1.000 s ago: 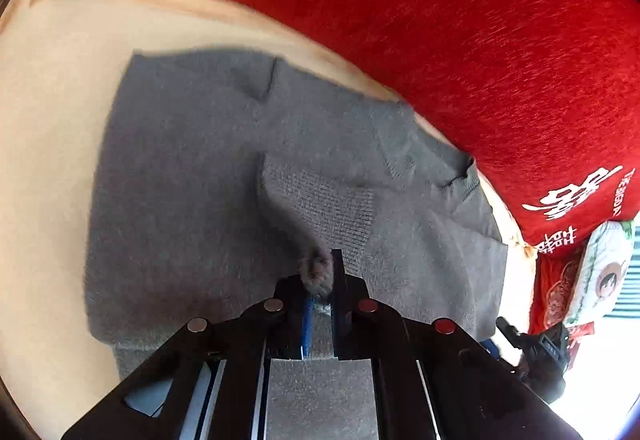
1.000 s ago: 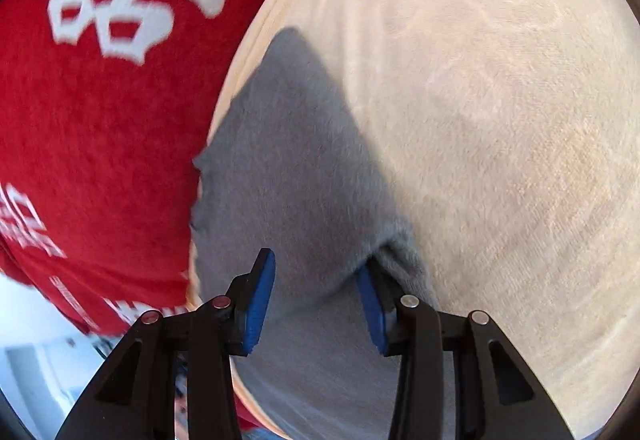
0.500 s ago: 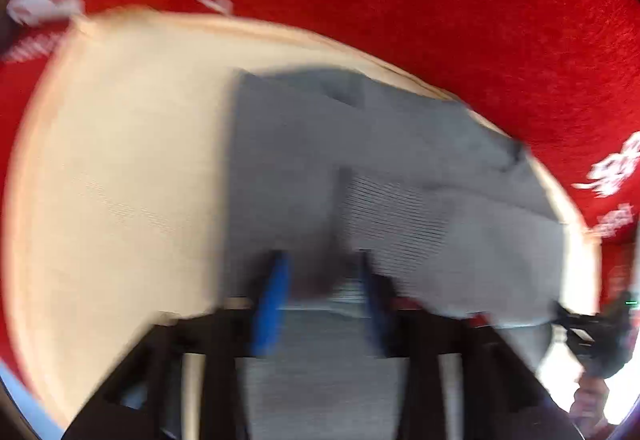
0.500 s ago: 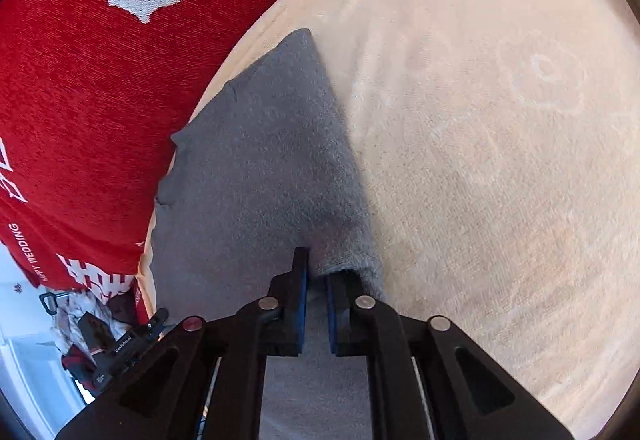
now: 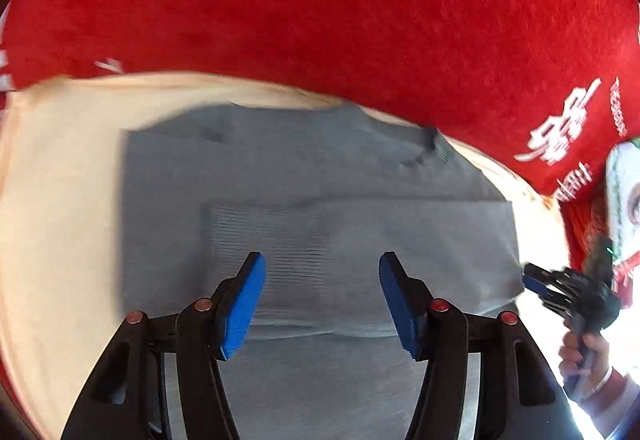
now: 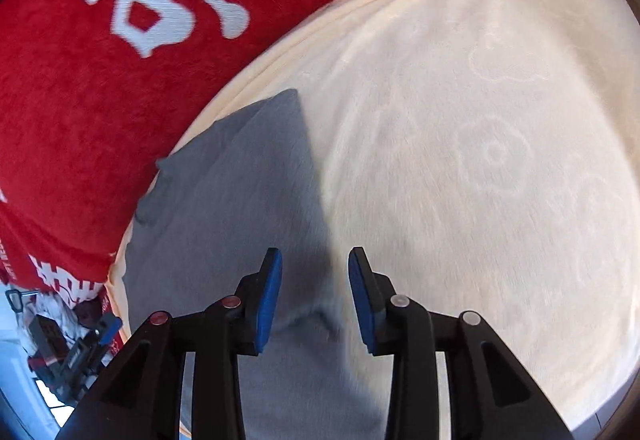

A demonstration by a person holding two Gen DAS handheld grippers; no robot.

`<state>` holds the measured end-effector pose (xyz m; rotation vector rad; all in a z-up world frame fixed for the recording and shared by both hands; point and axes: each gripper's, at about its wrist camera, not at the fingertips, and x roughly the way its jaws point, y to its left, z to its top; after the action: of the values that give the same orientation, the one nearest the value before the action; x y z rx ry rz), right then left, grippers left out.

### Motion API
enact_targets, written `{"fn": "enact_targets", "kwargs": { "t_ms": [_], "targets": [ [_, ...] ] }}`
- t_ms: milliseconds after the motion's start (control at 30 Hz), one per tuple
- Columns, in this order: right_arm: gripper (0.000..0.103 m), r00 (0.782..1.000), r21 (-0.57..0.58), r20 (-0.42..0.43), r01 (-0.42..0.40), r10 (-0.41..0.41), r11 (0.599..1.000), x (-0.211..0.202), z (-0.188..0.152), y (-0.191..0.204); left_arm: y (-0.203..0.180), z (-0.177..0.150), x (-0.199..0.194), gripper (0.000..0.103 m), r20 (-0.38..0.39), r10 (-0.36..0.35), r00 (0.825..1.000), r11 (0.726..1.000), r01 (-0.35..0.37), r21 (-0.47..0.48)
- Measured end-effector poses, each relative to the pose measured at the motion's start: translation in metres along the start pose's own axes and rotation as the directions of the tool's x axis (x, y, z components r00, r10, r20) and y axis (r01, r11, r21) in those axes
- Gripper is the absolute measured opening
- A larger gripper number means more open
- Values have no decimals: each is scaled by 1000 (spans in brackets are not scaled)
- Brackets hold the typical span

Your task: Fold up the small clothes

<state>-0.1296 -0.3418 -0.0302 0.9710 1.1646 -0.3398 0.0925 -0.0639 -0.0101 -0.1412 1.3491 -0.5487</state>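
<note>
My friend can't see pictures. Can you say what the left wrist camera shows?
The open left gripper hangs over a folded grey sweater on a cream blanket, holding nothing. A red cushion lies behind, and the right gripper pokes in at the right.

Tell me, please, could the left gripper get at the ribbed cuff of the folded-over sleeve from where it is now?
Probably yes. The left gripper, whose jaws have just been opening, stands open with nothing between the pads, and the ribbed cuff lies exposed on the grey sweater just ahead.
</note>
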Motion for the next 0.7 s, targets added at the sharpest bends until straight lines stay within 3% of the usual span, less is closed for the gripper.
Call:
{"fn": "enact_targets", "kwargs": {
  "t_ms": [33,100,167,267,433,533,700],
  "targets": [
    [37,999,11,-39,-38,38,999,8,2,-2,-1,-1,8,60,-18,9,1000,1000,-9,-4],
    [13,998,-24,-66,-20,19,1000,12,1,7,2,-5,22,60,-56,42,998,999,-43,-14],
    [12,997,-159,-51,42,-51,986,7,0,25,6,-11,23,60,-40,31,999,999,-32,-7],
    [10,985,-250,-38,153,-167,956,12,0,30,6,-17,23,60,-48,50,998,998,-49,29],
    [12,986,-229,-5,164,-169,959,7,-4,25,10,-27,11,60,-66,118,991,990,-112,83],
    [22,979,-216,11,200,-202,956,-4,-12,22,24,-33,-1,60,-76,134,988,990,-131,47],
    [23,969,-180,13,243,-245,953,-22,-25,16,42,-47,-13,60,-116,179,977,984,-180,3]
  ]
}}
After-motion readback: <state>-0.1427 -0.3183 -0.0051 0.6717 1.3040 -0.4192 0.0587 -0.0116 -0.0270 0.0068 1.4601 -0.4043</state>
